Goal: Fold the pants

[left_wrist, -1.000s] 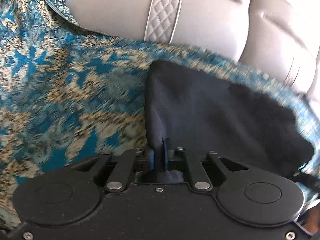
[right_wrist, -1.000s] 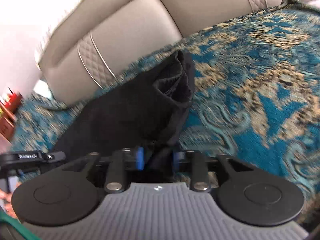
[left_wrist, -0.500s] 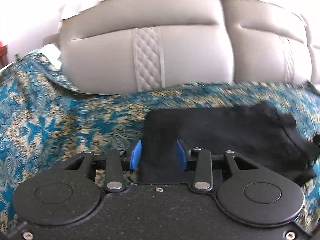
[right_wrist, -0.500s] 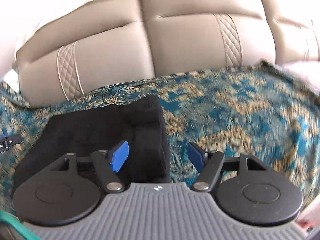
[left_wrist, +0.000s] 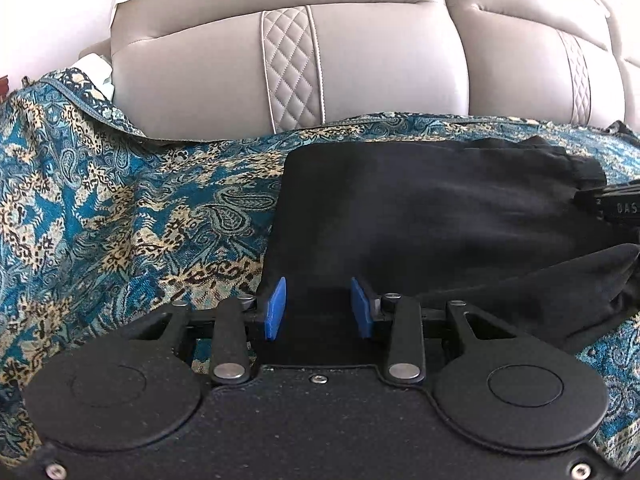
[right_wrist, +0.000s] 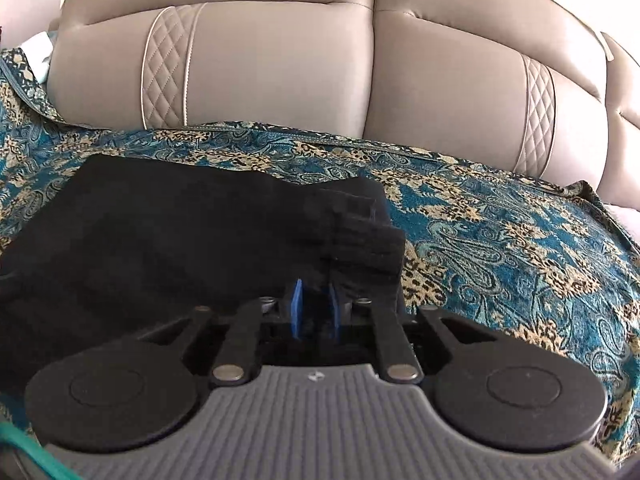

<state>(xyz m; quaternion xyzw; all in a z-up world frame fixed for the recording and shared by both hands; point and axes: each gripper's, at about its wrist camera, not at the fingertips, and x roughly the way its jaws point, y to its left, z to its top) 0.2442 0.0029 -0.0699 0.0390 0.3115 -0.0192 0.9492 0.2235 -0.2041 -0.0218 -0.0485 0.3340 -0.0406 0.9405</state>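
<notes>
1. step in hand, by judgement: late fold. black pants [left_wrist: 420, 216] lay as a compact folded bundle on the patterned blue-and-gold cover [left_wrist: 120, 208], near its back edge, just below the grey sofa cushions [left_wrist: 360, 60].
2. left gripper [left_wrist: 318, 306]: blue pads apart, straddling the near left corner of the bundle, nothing pinched.
3. right gripper [right_wrist: 315, 308]: pads close together at the near right corner by the ribbed waistband [right_wrist: 368, 232]; looked clamped on cloth there, though the dark fabric hid the contact, so could not tell for sure.
4. next move, as judged: close left on its corner, lift both corners evenly, carry toward the far edge; a loose flap at the right of the left view needed tucking first.
5. count: one pair of pants, two grippers, one cover, at least three back cushions in view.
</notes>
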